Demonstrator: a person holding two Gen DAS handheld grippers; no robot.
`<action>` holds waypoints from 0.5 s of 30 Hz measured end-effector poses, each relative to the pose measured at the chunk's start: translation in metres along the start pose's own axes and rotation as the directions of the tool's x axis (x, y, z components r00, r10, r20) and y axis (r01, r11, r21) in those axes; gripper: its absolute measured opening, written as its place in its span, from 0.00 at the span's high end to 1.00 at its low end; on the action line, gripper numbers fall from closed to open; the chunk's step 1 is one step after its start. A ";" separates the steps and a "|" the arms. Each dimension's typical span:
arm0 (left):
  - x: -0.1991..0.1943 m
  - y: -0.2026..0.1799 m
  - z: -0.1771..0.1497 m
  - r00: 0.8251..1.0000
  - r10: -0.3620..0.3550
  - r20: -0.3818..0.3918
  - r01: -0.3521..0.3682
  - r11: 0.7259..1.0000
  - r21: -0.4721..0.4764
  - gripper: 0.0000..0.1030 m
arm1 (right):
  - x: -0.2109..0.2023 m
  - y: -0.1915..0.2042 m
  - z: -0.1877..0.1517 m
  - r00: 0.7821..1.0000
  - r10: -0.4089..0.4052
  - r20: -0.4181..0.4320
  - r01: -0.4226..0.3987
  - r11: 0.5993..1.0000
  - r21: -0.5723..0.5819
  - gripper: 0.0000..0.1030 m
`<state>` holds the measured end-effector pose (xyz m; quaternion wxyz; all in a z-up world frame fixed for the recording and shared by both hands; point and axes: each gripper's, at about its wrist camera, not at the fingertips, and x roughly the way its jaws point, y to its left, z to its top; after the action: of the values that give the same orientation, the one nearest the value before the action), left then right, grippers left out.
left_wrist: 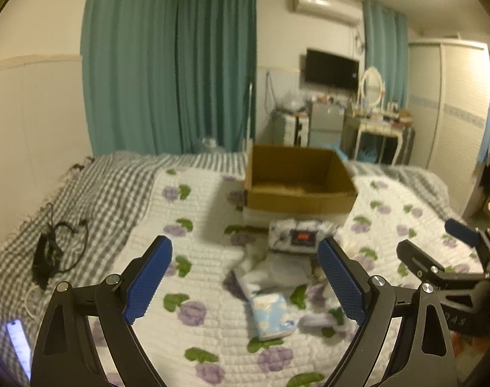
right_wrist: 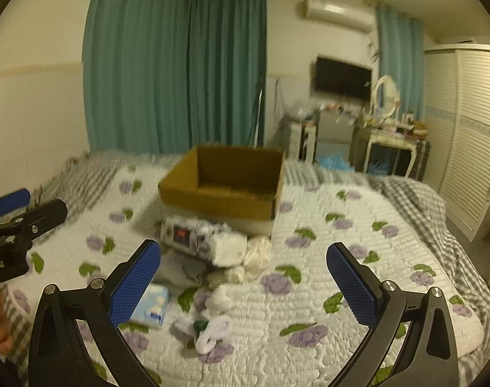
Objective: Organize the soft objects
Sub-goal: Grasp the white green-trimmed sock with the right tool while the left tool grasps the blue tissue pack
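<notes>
Tissue pack (left_wrist: 272,316) between left hand-held gripper (left_wrist: 245,279) fingers, untouched

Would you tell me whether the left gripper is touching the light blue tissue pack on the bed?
Apart. In the left wrist view the left gripper hangs open above the quilt, and the tissue pack lies between its fingers with quilt visible on both sides.

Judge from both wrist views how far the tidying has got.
Nothing looks done: the cardboard box appears empty. Nothing is in hand: the left hand-held gripper and right hand-held gripper are open. Left: tissue pack, wrapped bundle and white socks lie on the quilt.
</notes>
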<state>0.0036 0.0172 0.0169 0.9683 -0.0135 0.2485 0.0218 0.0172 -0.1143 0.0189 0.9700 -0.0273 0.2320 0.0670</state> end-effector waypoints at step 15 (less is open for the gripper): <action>0.088 0.003 -0.066 0.942 -0.004 -0.336 -0.002 1.000 -0.015 0.09 | 0.107 0.021 -0.067 0.875 0.096 -0.474 -0.125 0.992 -0.029 0.13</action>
<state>0.0490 0.0205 -0.0839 0.9116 -0.0247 0.4099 0.0206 0.0789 -0.0871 -0.0898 0.8777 -0.0582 0.4601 0.1206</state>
